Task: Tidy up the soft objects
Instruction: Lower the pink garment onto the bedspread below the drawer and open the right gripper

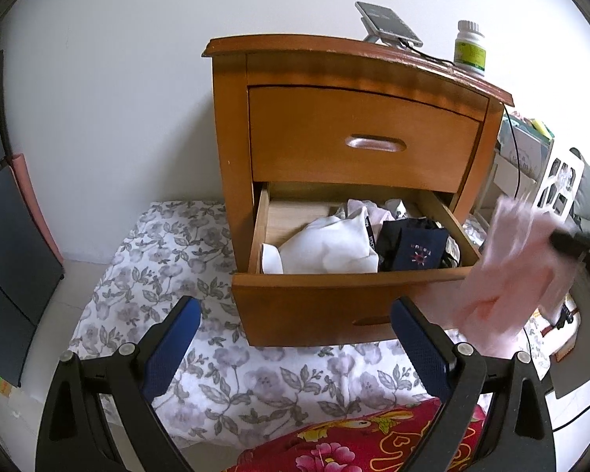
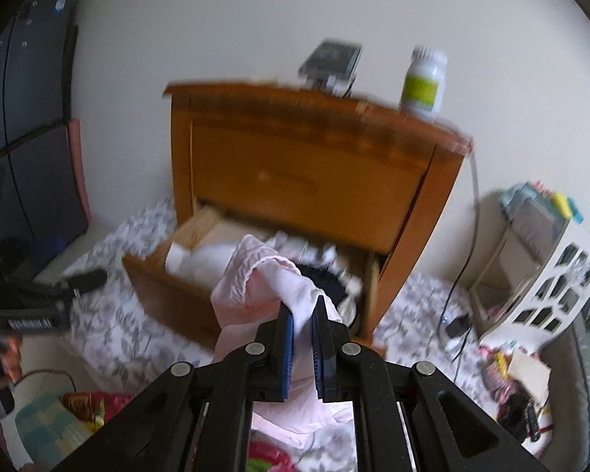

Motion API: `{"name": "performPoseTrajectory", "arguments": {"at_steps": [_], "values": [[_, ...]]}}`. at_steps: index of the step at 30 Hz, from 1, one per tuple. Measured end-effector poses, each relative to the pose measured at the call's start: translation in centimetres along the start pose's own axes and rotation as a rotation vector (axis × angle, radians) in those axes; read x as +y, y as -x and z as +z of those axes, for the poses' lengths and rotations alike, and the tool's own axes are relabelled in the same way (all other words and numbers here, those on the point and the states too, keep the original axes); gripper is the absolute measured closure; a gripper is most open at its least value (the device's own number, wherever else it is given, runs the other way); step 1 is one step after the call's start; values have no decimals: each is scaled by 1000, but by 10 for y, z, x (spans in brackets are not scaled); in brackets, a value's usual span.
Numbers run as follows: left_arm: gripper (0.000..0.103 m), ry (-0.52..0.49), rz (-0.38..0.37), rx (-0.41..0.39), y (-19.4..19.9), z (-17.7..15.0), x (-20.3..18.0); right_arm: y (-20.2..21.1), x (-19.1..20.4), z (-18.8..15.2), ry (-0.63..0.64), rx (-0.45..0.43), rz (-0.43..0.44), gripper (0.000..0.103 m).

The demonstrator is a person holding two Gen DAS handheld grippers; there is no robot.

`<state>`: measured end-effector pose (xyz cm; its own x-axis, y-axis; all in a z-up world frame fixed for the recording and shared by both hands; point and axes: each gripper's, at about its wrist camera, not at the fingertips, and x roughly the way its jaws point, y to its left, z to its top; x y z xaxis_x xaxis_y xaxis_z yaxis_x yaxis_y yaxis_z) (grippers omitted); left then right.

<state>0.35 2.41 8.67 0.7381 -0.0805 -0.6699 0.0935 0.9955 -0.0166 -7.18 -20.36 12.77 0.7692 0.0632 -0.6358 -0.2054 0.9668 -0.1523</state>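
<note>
A wooden nightstand (image 1: 358,133) stands on a floral sheet with its lower drawer (image 1: 334,299) pulled open. The drawer holds white cloth (image 1: 330,247), a navy item (image 1: 417,251) and other garments. My right gripper (image 2: 303,310) is shut on a pale pink garment (image 2: 251,287), holding it in the air in front of the drawer (image 2: 169,287). The pink garment (image 1: 507,275) also shows, blurred, at the drawer's right in the left wrist view. My left gripper (image 1: 295,314) is open and empty, low in front of the drawer.
A white bottle (image 1: 469,49) and a phone on a stand (image 1: 387,25) sit on the nightstand top. A floral sheet (image 1: 169,275) covers the floor, a red floral cloth (image 1: 373,440) lies near me. A white rack (image 2: 550,287) and clutter lie right. Dark panels (image 1: 4,236) stand left.
</note>
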Motion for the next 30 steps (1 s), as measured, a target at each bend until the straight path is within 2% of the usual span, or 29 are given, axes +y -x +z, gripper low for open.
{"name": "performPoseTrajectory", "arguments": {"at_steps": [19, 30], "values": [[5, -2, 2, 71, -25, -9, 0, -108, 32, -60, -44, 298, 112, 94], [5, 0, -3, 102, -36, -13, 2, -155, 39, -80, -85, 428, 121, 94]]}}
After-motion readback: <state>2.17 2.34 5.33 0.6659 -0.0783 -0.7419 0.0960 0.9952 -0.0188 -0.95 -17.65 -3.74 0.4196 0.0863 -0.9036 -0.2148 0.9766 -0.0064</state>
